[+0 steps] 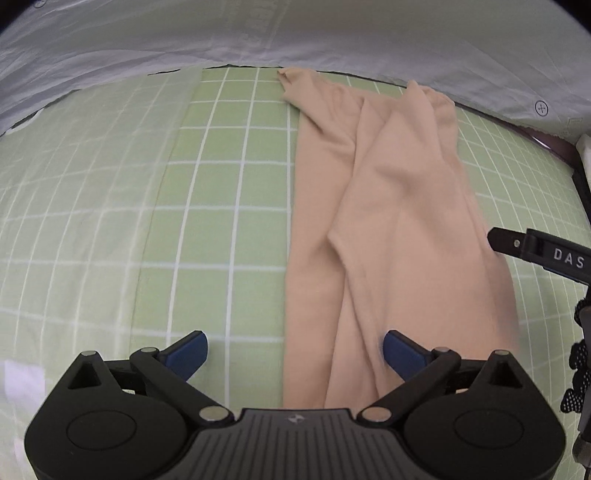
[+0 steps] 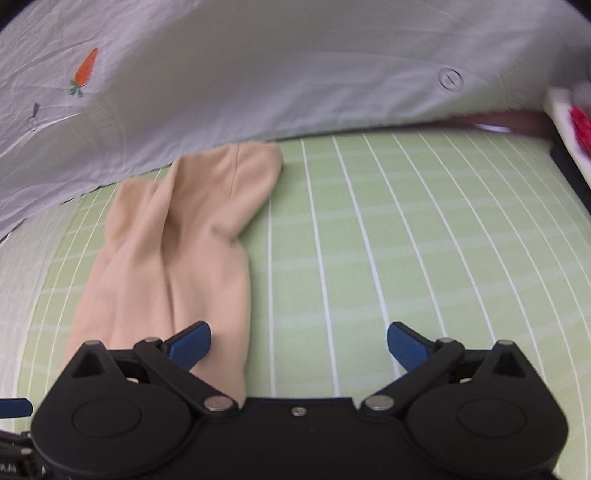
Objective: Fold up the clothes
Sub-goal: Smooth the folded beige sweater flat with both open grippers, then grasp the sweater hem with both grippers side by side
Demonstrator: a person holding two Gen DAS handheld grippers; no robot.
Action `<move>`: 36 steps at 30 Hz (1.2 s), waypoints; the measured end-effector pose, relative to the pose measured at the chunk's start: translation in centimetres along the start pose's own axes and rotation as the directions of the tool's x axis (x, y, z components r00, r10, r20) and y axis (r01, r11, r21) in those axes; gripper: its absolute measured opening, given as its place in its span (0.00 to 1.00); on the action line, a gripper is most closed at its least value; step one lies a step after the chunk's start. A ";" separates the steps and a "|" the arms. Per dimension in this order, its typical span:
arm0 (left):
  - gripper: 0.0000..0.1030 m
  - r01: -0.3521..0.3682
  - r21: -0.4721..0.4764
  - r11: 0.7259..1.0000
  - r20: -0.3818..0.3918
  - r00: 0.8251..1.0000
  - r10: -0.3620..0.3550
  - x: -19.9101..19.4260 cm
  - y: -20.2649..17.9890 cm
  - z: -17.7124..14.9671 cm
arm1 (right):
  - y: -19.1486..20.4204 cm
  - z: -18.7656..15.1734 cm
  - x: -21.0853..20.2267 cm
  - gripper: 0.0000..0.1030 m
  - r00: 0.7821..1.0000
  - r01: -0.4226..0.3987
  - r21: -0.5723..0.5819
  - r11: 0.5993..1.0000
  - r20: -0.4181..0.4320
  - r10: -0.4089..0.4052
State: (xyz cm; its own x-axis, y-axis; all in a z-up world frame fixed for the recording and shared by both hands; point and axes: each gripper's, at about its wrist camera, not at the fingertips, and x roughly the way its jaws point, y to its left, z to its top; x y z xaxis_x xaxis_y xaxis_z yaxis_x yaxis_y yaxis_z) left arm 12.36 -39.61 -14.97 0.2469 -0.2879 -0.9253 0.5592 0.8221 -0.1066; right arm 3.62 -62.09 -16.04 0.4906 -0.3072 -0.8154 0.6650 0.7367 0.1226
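Left view: a green checked sheet (image 1: 229, 206) covers the bed, a pale quilt (image 1: 258, 33) behind. The beige garment (image 1: 388, 206) lies flat; the left gripper (image 1: 294, 350) is spread wide above its near end, empty.

Right view: the right gripper (image 2: 299, 345) is also spread and empty; its left finger (image 2: 192, 345) seems just over the garment (image 2: 177, 236), though blur hides contact.
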 end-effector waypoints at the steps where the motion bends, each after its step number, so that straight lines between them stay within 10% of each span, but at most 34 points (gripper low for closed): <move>1: 0.98 0.001 -0.010 1.000 -0.001 1.000 -0.001 -0.5 0.2 -1.1 | -0.2 -1.1 -0.8 1.00 1.000 -0.011 0.009 1.000 -0.009 0.011; 13: 0.95 0.001 0.005 1.000 -0.021 1.000 -0.001 -3.9 0.4 -11.7 | 0.6 -12.6 -6.9 1.00 0.994 -0.060 -0.056 0.997 -0.098 0.055; 21: 0.73 0.005 0.082 0.997 0.030 1.000 -0.008 -5.9 -1.0 -15.1 | 2.1 -17.1 -9.8 0.95 0.994 -0.067 -0.160 0.985 -0.097 0.052; 27: 0.58 0.029 0.134 0.991 0.070 0.997 -0.039 -7.2 -2.0 -18.7 | 2.5 -18.6 -11.8 0.69 0.992 -0.117 -0.198 0.973 -0.075 0.104; 32: 0.39 0.064 0.128 0.990 0.090 0.993 -0.075 -7.8 -1.8 -20.1 | 2.5 -19.3 -12.6 0.27 0.979 -0.201 -0.170 0.965 -0.078 0.190; 36: 0.17 0.137 0.078 0.987 0.072 0.987 -0.143 -8.6 -0.8 -21.9 | 2.2 -20.3 -13.1 0.23 0.972 -0.228 -0.136 0.964 -0.081 0.219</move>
State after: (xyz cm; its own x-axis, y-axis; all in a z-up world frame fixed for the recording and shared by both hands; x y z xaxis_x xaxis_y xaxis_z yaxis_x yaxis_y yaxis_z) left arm -7.52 -27.02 -14.86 0.2206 -0.4371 -0.8720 0.6481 0.7338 -0.2038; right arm -12.76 -44.25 -16.59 0.5772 -0.0889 -0.8118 0.4527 0.8622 0.2275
